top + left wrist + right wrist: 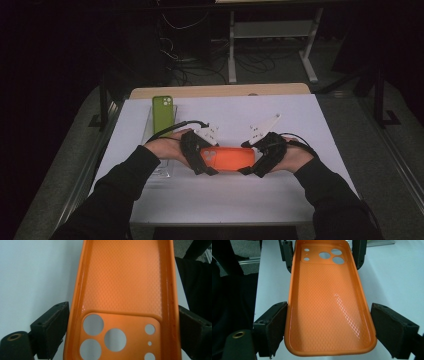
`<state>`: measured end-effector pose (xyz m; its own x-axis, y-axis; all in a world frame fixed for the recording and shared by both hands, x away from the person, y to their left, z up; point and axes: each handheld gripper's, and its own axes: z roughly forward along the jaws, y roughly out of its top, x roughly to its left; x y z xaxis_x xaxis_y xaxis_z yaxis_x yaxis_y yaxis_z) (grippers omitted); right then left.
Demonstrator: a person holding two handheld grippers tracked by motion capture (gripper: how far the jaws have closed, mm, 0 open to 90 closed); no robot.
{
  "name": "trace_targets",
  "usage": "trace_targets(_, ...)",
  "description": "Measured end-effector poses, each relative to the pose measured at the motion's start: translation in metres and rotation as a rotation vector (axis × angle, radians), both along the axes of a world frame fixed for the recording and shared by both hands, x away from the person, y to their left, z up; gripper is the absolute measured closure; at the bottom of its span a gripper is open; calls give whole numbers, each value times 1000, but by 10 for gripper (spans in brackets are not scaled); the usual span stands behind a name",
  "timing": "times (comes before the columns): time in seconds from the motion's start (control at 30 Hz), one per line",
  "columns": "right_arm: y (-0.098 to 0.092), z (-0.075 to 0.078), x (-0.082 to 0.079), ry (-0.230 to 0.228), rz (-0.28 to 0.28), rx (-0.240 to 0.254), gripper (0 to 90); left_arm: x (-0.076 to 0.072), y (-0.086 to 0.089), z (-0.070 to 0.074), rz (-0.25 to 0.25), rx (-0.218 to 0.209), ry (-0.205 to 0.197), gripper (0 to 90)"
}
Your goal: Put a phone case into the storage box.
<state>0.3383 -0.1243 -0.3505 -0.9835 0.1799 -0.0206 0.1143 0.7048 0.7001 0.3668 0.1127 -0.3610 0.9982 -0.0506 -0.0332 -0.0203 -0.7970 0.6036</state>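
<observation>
An empty orange phone case [227, 158] is held above the white table [300, 195] — camera end clamped by the left gripper [199, 161], plain end by the right gripper [256, 161]. Fitting appears next: the green phone [162, 115], lying beyond the case, must be fetched.

Bright centre, dark surroundings
Overhead light whitens the tabletop [280, 115]; glare streaks the orange case [342, 302]; close-ups slightly soft.

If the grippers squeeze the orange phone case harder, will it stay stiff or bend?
The orange phone case is an empty thin-walled shell, so it probably flexes and weighs little. Its glossy rim may slip between the pads of the right hand-held gripper.
</observation>
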Motion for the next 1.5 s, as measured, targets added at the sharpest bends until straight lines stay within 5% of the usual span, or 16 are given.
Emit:
trace_targets(0.47,-1,-4,0,31,-1,10,140,-2,-2,0,-23,32,13,160)
trace_targets(0.67,-6,-10,1,44,-88,29,9,-4,-4,-5,87,74,-7,163)
trace_targets(0.9,-18,-16,0,111,-268,126,0,-5,-2,-11,267,115,-16,162)
trace_targets(1.1,-27,-26,0,114,-411,135,0,-5,2,-13,440,119,-21,162)
trace_targets(1.3,-32,-35,-5,78,-541,159,0,-8,6,-14,555,96,2,162)
trace_targets(1.5,-27,-48,-14,113,-660,190,0,-8,7,-15,601,105,9,161)
